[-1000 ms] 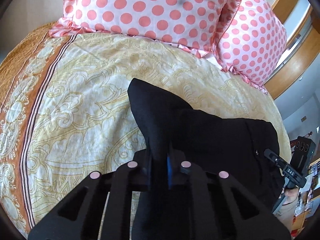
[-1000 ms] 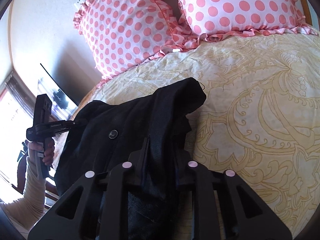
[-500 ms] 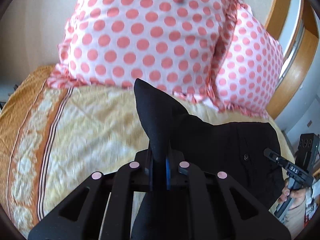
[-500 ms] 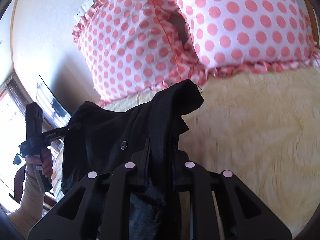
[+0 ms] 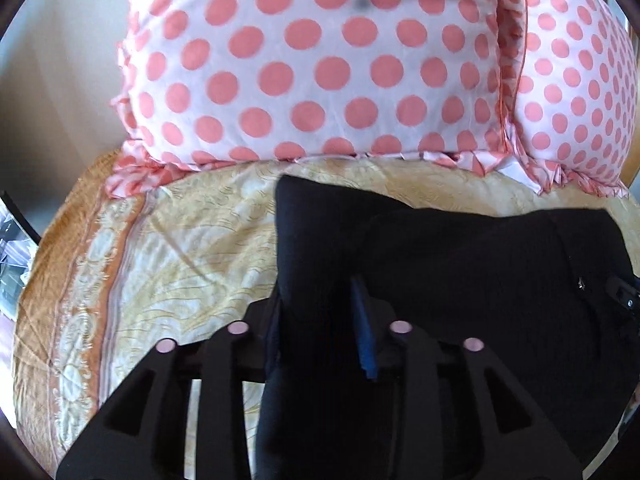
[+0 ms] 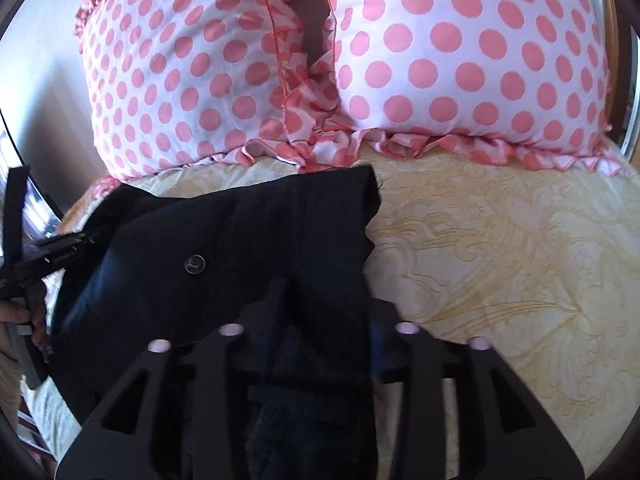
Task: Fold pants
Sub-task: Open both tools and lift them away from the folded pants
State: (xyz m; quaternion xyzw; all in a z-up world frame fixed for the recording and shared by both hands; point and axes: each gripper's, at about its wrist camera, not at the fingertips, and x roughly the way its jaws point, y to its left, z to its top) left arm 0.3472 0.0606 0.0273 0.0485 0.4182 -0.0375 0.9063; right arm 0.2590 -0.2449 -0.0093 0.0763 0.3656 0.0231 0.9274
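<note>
Nearest, the left gripper (image 5: 320, 312) and right gripper (image 6: 326, 308) have their jaws spread, the black pants (image 6: 224, 248) lying loose between them on the bedspread (image 6: 500, 248). The fold looks laid; next, withdraw cleanly. Polka-dot pillows (image 5: 312, 64) lie beyond.

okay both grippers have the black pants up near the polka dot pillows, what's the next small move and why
Probably back both grippers away. The left gripper and right gripper stand open around the black pants, whose edge lies on the bedspread by the pillows.
</note>
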